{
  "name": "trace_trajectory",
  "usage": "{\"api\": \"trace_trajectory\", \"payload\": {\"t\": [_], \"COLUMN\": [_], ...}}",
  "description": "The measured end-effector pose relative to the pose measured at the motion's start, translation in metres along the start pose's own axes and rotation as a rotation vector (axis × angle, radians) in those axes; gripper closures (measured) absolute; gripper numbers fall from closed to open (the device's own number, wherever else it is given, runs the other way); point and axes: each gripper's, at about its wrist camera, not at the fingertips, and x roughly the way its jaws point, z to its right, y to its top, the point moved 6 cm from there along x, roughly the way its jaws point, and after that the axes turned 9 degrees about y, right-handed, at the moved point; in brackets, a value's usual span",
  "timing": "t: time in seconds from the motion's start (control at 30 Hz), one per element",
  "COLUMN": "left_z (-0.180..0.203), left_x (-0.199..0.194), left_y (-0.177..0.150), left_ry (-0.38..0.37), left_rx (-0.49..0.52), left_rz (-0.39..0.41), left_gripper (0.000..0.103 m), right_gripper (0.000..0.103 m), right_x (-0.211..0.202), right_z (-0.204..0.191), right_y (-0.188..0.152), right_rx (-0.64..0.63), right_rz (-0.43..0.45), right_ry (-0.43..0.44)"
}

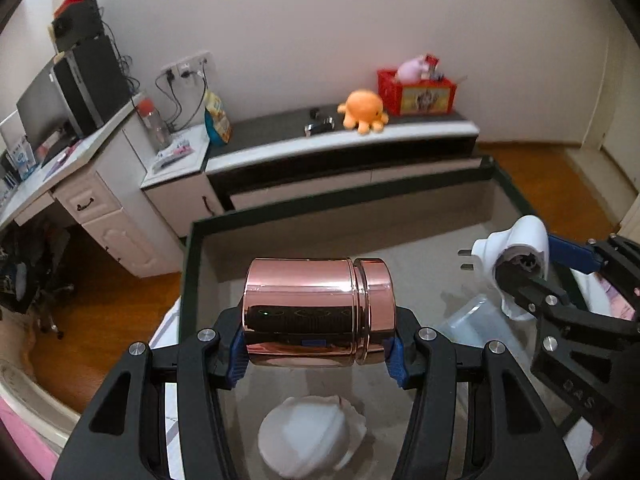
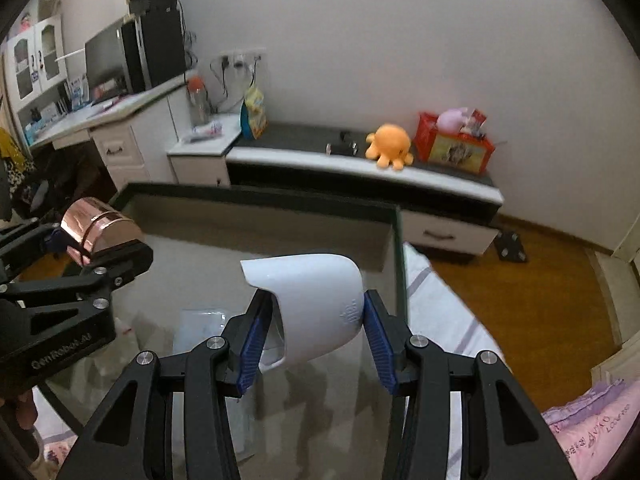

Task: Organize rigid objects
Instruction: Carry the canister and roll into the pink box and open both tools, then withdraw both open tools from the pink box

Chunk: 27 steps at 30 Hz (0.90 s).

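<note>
Grippers hover over the glass table: left gripper clamps a copper canister sideways; right gripper grips a white plug. White cloth lies below.

1. An orange plush octopus sits on the low cabinet, near its right end.
2. A red crate stands just right of the octopus, at the cabinet's back edge, with a pink plush in it.
3. A snack bag stands at the cabinet's left end.
4. A bottle with a red cap stands at the desk edge.
5. A monitor and a dark tower stand on the desk.
</note>
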Motion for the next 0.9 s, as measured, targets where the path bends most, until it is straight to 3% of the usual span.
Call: {"api": "trace_trajectory", "payload": {"t": [0.13,0.23,0.3,0.37,0.47,0.53,0.7,0.9], "left_z": [0.010,0.011,0.009,0.009,0.002,-0.006,-0.031,-0.055], "left_x": [0.011,0.006,0.002,-0.007,-0.021,-0.041,-0.107,-0.205], "left_y": [-0.002,-0.003,-0.004,-0.006,-0.010,-0.012,-0.027,-0.067], "left_ry": [0.015,0.008,0.010,0.026,0.029,0.038,0.025,0.081], "left_rx": [0.027,0.022,0.019,0.029,0.024,0.007,-0.083,-0.154], "left_rz": [-0.030,-0.026,-0.018,0.004,0.026,0.076,0.222,0.411], "left_gripper": [0.045,0.035,0.022,0.020,0.015,0.009,0.000,0.000], "right_gripper": [0.055,0.055,0.054,0.054,0.037,0.028,0.025,0.021], "right_x": [0.008,0.010,0.008,0.004,-0.008,-0.022,-0.074,-0.166], "right_z": [0.001,0.002,0.003,0.004,0.002,-0.001,-0.015,-0.051], "right_y": [-0.005,-0.008,-0.010,-0.011,-0.011,-0.012,-0.017,-0.041], "right_rx": [0.005,0.019,0.029,0.038,0.049,0.052,0.044,-0.006], "right_rz": [-0.037,-0.044,-0.043,-0.040,-0.007,0.026,0.129,0.311], "right_ry": [0.006,0.016,0.025,0.026,0.028,0.035,0.046,0.050]}}
